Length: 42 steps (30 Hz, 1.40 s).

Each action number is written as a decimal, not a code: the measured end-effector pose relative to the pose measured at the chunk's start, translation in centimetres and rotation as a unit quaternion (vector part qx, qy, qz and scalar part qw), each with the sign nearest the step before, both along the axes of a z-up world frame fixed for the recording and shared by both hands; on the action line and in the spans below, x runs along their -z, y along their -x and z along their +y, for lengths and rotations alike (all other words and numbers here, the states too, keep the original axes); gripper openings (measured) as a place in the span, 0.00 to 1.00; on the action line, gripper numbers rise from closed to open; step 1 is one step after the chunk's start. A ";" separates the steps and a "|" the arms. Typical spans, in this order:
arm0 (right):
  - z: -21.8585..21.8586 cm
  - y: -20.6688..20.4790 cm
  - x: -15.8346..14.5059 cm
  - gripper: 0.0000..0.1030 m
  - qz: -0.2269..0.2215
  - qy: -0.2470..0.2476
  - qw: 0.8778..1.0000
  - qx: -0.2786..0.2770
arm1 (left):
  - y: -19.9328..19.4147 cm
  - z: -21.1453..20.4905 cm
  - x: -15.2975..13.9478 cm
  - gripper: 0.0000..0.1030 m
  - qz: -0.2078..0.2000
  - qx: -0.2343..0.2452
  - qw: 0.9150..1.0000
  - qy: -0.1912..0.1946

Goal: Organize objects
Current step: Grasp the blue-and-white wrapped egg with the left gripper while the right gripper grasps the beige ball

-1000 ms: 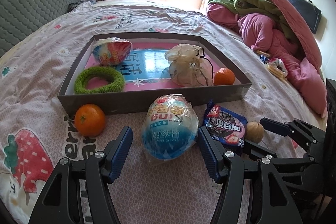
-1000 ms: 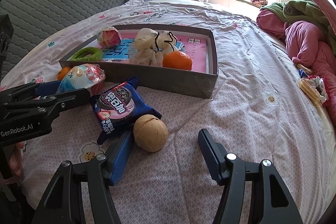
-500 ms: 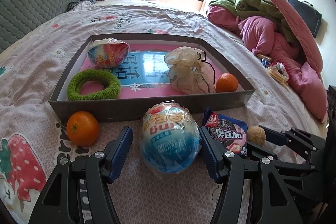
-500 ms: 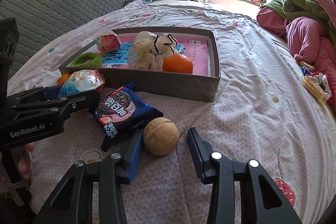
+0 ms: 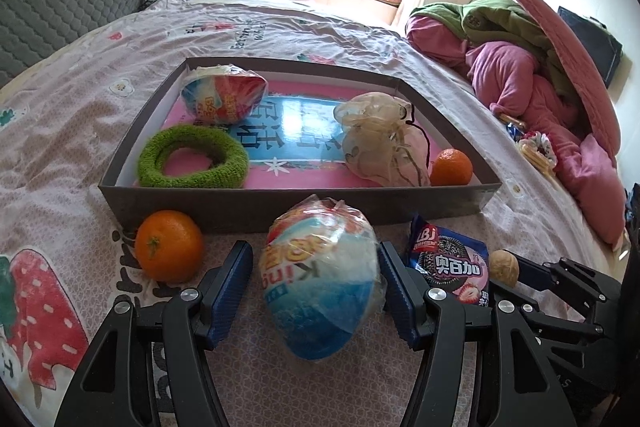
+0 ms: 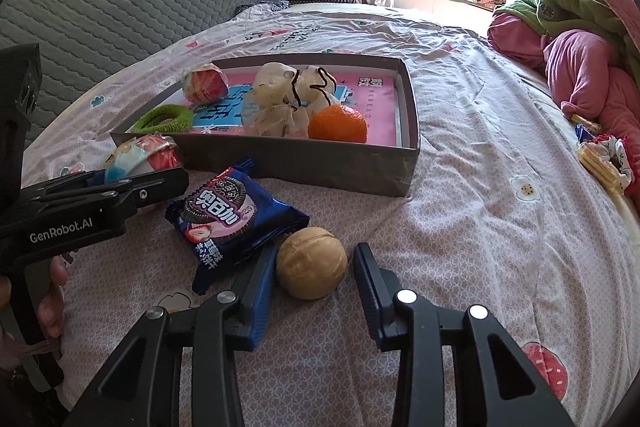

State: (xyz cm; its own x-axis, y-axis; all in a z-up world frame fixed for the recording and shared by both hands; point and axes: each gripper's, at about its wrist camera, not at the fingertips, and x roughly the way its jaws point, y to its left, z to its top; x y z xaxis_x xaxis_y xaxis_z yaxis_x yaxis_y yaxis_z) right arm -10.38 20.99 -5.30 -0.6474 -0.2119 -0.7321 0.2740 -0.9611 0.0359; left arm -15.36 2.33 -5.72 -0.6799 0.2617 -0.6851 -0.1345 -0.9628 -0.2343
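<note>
My left gripper (image 5: 316, 291) is open around a wrapped blue-and-white egg toy (image 5: 320, 279) lying on the bed in front of the grey box (image 5: 280, 203); the right pad touches the wrapper, the left pad stands apart. My right gripper (image 6: 314, 279) is open around a walnut (image 6: 311, 262); its left pad is close against it. A blue cookie packet (image 6: 228, 213) lies between the two grippers. A loose orange (image 5: 169, 245) lies left of the egg. The box holds a second egg toy (image 5: 224, 93), a green ring (image 5: 192, 157), a gauze pouch (image 5: 380, 143) and an orange (image 5: 451, 167).
Pink and green bedding (image 5: 540, 67) is piled at the right of the bed. A grey quilted headboard (image 6: 120, 7) stands at the left. A small snack pack (image 6: 604, 163) lies near the bedding. The left gripper's body (image 6: 80, 211) is at the left of the right wrist view.
The right gripper's jaws have narrowed around the walnut. The left gripper has moved forward, so the egg toy sits deeper between its pads.
</note>
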 end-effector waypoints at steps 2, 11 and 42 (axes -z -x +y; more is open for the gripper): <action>0.0 0.0 0.0 0.38 0.000 -0.001 1.000 0.000 | -0.1 -0.1 -0.1 0.57 0.002 0.001 1.000 -0.005; 0.0 -0.1 -0.2 0.33 0.002 -0.001 1.000 -0.005 | -0.4 -0.2 -0.3 0.52 0.008 0.008 1.000 -0.009; 0.4 -0.6 -1.3 0.33 0.033 0.012 0.999 -0.010 | -1.8 0.0 -2.5 0.52 0.052 0.015 0.999 0.007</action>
State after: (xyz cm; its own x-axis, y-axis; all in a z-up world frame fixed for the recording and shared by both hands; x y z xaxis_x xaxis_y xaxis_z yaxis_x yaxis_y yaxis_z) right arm -9.80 21.36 -3.98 -0.6901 -0.2432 -0.6816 0.2964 -0.9542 0.0404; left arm -13.52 2.37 -3.22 -0.7398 0.2727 -0.6151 -0.1854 -0.9614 -0.2032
